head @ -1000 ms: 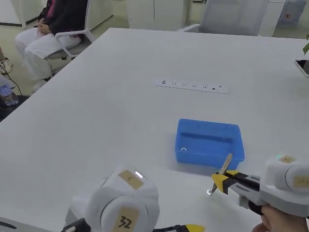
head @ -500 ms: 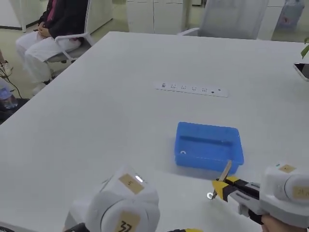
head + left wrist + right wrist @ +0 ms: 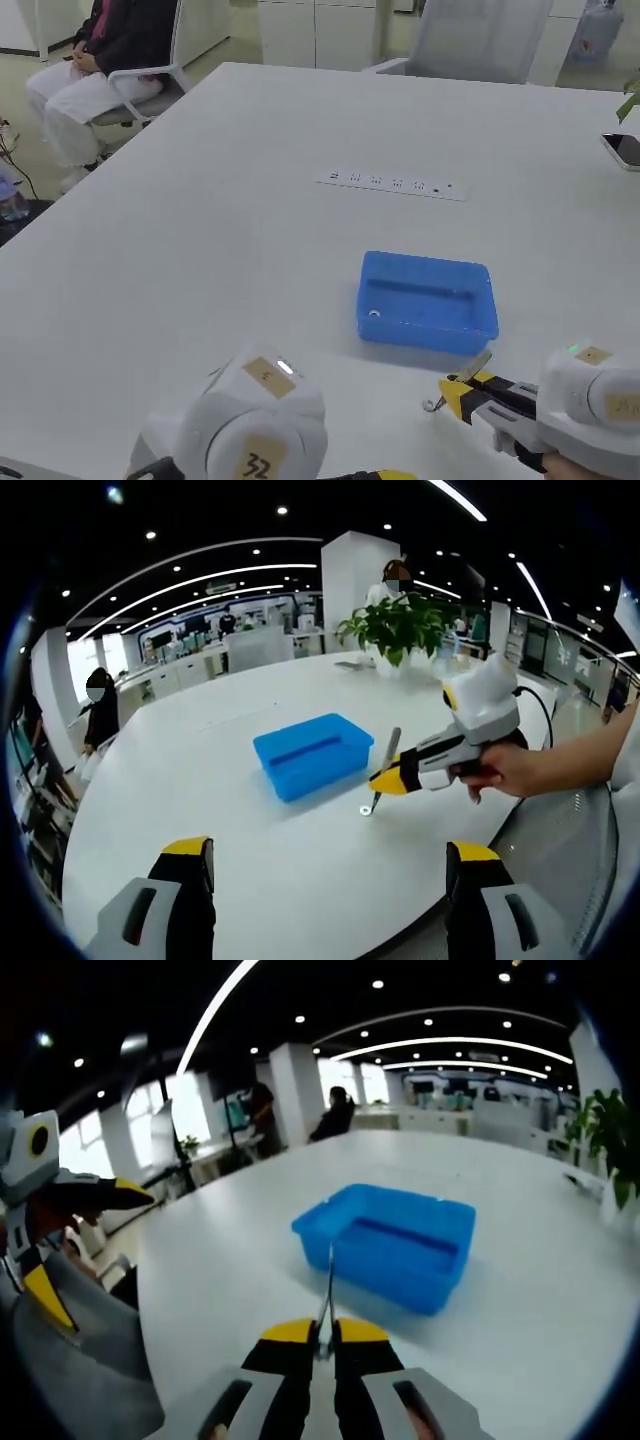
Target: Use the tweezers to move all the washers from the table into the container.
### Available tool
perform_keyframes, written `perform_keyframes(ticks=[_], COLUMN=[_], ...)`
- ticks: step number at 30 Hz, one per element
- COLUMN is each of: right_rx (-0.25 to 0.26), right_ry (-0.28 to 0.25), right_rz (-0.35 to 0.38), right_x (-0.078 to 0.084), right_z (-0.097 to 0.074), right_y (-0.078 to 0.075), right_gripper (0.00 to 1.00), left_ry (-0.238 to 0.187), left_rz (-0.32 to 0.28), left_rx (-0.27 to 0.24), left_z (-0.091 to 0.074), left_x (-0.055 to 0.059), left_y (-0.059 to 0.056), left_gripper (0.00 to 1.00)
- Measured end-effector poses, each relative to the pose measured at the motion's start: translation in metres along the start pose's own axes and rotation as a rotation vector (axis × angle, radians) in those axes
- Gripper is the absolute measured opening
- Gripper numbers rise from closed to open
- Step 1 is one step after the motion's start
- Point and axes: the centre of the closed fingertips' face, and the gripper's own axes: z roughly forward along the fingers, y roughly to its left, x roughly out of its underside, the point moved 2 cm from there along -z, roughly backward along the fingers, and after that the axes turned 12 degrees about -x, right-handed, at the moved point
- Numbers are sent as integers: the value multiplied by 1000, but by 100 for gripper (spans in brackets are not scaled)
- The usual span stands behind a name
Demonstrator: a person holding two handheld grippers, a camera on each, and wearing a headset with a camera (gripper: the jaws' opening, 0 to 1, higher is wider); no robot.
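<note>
Your right tool was clamped on the tweezers, tips at a washer on the bench beside the container; it looked thin, light, slippery, so pinch its rim. Your left tool gaped empty

Tweezers: thin metal pair, clamped between the closed jaws of the right tool, slanting forward and down from it, tips at the desk.
Washer: small metal ring at the tweezer tips, just ahead of the tool; gripped or lying loose, cannot tell.
Container: blue rectangular tray, open top, upright, just beyond the tool.
Second washer: flat inside the container, near corner, left of the tool.
</note>
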Motion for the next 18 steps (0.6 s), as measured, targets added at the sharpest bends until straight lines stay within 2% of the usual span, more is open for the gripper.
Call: perform_keyframes(ticks=[8, 18], right_rx=[0, -5], right_ry=[22, 24], right_rz=[-24, -6], right_x=[2, 1], right_z=[-2, -2], right_y=[2, 1], right_gripper=[3, 3], left_ry=[-6, -4], left_rz=[-4, 7], left_rx=[2, 14], left_z=[0, 0], left_x=[0, 1], left_y=[0, -3], left_gripper=[99, 99])
